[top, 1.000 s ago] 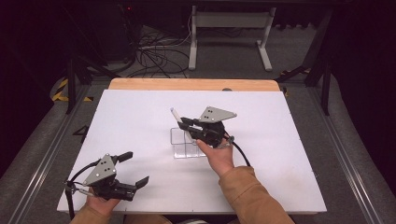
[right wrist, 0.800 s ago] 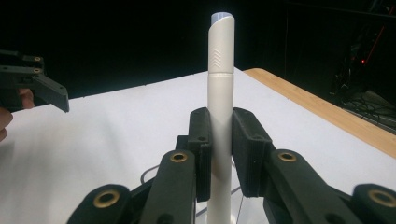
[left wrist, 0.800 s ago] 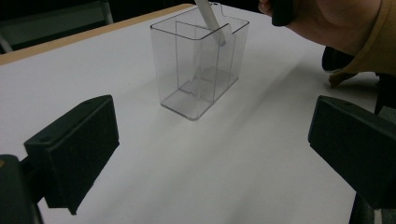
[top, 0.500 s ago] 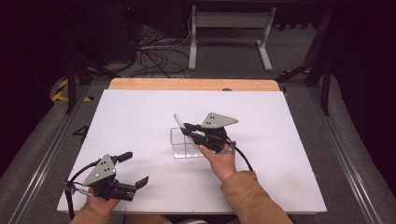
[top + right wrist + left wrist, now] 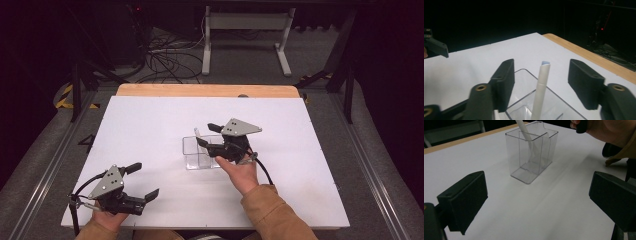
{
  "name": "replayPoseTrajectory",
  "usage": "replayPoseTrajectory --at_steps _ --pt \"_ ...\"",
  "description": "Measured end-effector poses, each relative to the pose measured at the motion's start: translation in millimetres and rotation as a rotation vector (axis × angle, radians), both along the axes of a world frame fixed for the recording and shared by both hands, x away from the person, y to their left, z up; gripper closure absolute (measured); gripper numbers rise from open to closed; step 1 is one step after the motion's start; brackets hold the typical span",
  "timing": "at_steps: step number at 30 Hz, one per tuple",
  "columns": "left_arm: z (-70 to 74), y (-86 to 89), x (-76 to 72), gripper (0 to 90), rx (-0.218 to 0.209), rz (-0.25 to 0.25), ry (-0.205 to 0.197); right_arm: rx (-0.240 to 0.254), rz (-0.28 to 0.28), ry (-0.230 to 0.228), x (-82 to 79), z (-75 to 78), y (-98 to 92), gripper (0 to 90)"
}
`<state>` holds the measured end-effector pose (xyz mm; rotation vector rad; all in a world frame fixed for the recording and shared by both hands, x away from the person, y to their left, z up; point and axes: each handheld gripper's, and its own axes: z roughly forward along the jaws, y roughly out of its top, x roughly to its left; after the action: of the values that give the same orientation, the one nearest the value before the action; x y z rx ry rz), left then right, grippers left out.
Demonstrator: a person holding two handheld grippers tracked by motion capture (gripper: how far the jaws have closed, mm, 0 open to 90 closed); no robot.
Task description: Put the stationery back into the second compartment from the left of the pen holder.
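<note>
A clear plastic box (image 5: pixel 202 152) with an inner divider stands on the white table (image 5: pixel 150 120). A white paper-wrapped stick (image 5: pixel 197 134) leans in it, top end poking above the rim. My right gripper (image 5: pixel 207 134) hovers over the box, open, its jaws either side of the stick (image 5: pixel 541 87) without touching it. In the right gripper view, the right gripper (image 5: pixel 542 75) straddles the box (image 5: pixel 564 105). My left gripper (image 5: pixel 144 181) rests open near the front left edge, empty. From the left gripper (image 5: pixel 536 202), the box (image 5: pixel 531 152) and stick (image 5: pixel 524 131) stand a short way ahead.
A wooden strip (image 5: pixel 210 90) borders the table's far edge. Beyond it the floor holds tangled cables (image 5: pixel 165 55) and a metal desk frame (image 5: pixel 245 30). The hand on the right gripper (image 5: pixel 604 132) reaches in over the box. White tabletop lies bare around the box.
The right gripper has shifted a little right and down over the box. The stick's top has dropped lower and moved right with it. The left gripper has stayed put.
</note>
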<state>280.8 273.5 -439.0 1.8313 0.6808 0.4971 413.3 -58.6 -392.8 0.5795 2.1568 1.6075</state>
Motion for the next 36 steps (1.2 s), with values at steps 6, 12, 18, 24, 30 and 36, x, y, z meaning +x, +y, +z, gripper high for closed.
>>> replayPoseTrajectory --at_steps 6,12,18,24,30,36 --pt "0.2 0.7 -0.8 2.8 -0.005 0.005 -0.002 0.008 -0.018 -0.042 -6.8 15.8 -9.2 27.0" --pt "0.5 1.3 -1.3 2.8 -0.002 0.006 -0.005 0.007 -0.006 -0.06 -13.8 28.7 -14.0 26.0" --pt "0.6 0.4 -0.7 2.8 0.0 0.004 -0.007 -0.001 0.001 -0.067 -19.0 34.8 -17.4 25.5" --pt "1.0 0.6 -0.7 2.7 -0.004 0.007 -0.011 -0.009 -0.009 -0.066 -20.6 37.4 -20.5 22.5" --pt "1.1 0.2 -0.5 2.8 -0.004 0.005 -0.009 -0.013 -0.021 -0.067 -26.0 42.8 -29.1 16.6" --pt "2.1 0.8 -1.4 2.7 -0.005 0.013 -0.016 -0.016 -0.053 -0.064 -32.4 47.8 -48.4 8.9"
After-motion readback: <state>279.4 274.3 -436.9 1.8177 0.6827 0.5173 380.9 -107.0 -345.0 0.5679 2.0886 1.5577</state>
